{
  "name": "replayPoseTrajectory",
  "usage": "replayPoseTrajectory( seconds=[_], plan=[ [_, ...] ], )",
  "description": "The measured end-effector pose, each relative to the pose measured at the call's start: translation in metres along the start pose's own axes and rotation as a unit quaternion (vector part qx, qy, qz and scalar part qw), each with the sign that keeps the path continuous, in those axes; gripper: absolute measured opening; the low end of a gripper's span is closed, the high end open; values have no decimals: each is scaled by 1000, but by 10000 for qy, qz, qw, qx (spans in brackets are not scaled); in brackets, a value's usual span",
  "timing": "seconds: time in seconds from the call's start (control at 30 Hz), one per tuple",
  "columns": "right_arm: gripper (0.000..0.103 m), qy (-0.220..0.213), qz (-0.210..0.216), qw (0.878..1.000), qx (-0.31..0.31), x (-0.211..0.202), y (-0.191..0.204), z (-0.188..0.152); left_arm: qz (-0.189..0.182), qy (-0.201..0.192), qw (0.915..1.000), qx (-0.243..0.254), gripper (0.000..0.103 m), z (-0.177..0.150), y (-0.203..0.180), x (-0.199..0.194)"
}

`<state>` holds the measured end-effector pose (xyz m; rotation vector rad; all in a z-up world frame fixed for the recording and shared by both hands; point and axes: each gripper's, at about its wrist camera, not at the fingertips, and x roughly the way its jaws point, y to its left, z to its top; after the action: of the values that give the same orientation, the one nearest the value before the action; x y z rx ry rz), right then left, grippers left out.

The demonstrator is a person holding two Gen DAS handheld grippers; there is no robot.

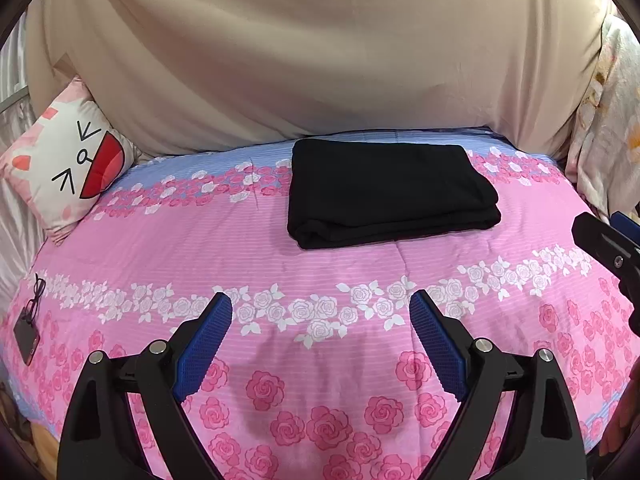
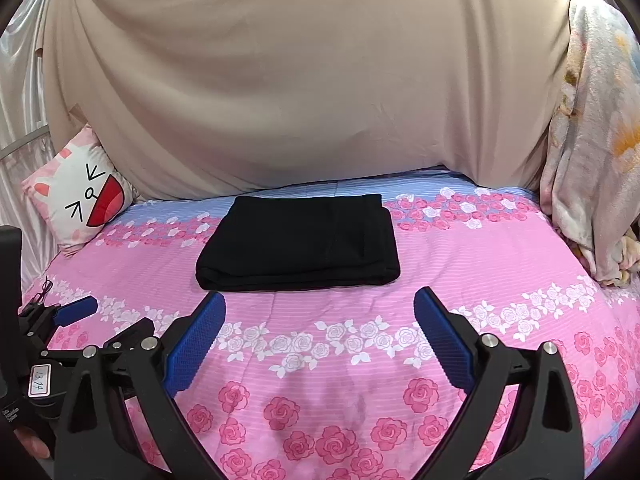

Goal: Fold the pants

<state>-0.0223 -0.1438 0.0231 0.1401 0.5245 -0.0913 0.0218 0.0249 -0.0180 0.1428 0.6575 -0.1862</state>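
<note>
You are looking along two grippers over a bed covered by a pink bedspread (image 1: 340,264) printed with roses. One pair of black pants (image 1: 390,190) lies folded into a neat rectangle near the far middle of the bed, flat on the cover, with its layered folded edge facing you. Nothing touches the pants.

Your left gripper (image 1: 320,336) hovers above the near part of the bed with its two blue-padded fingers spread wide and nothing between them. Your right gripper (image 2: 320,332) is held the same way, its two fingers parted and empty, with the pants just beyond its tips.

Only the left wrist view shows a small dark phone-like device (image 1: 26,340) with a thin black cord, lying on the bedspread at the left edge, and the side of the right gripper entering at the far right. Only the right wrist view shows the left gripper from the side at lower left, with a white label (image 2: 39,386) on its body, handwritten with what looks like 1314, and a fingertip below it.

Both views show one cartoon-face pillow (image 2: 82,204) at the back left, one beige sheet (image 2: 304,80) hanging behind the bed, and one floral blanket (image 2: 596,152) bunched at the right.
</note>
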Motion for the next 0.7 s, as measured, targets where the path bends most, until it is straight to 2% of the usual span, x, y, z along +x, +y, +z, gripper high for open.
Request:
replayPoseTrajectory(
  seconds=[0.7],
  plan=[
    [93, 51, -27, 10000, -50, 3, 0, -4, 18, 38, 10000, -20, 88, -1, 3, 2]
  ],
)
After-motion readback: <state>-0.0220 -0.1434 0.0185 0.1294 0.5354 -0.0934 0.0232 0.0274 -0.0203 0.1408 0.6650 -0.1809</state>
